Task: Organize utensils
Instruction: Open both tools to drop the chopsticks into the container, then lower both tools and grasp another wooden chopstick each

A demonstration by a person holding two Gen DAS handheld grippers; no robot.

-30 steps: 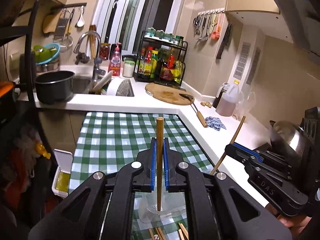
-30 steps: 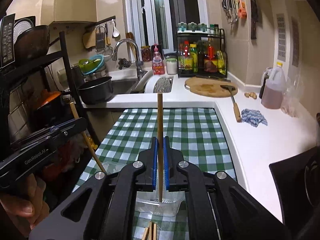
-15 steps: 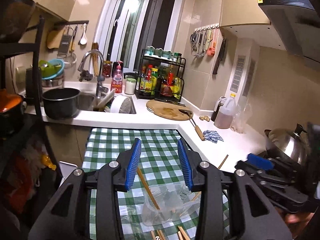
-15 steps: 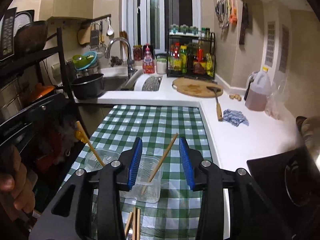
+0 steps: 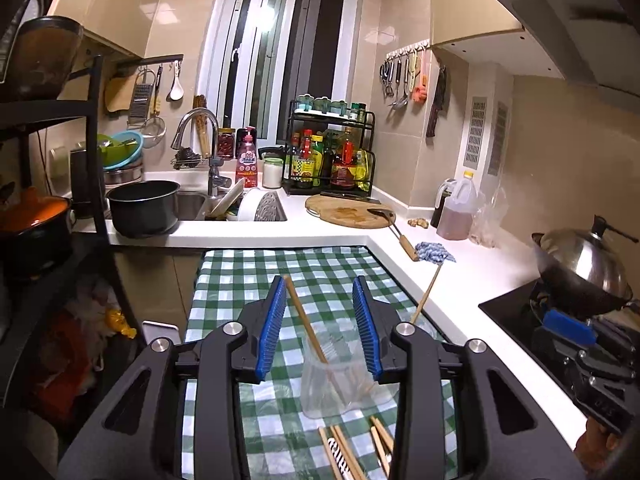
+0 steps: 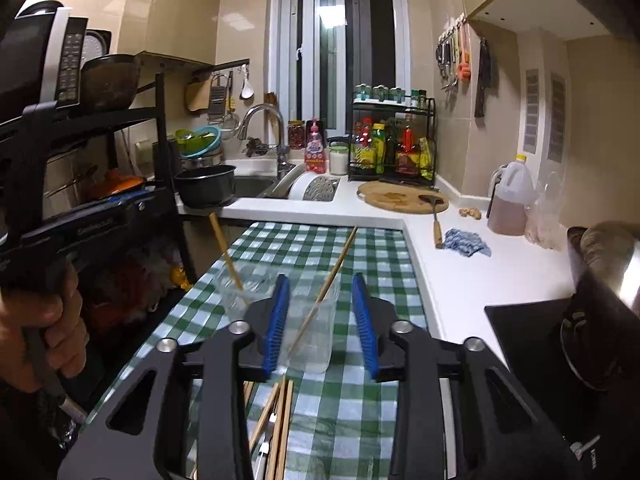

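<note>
Chopsticks (image 5: 306, 326) lean in clear cups (image 6: 310, 330) beneath both tools (image 5: 320, 326) (image 6: 320, 322), jaws apart.

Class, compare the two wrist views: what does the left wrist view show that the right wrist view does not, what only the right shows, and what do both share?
Only the left view shows the steel wok lid on the stove and the right tongs from the side.

Only the right view shows the microwave and the hand holding the left tongs.

Both show open tongs over clear cups each holding a chopstick, loose chopsticks below, and the checked cloth.
</note>
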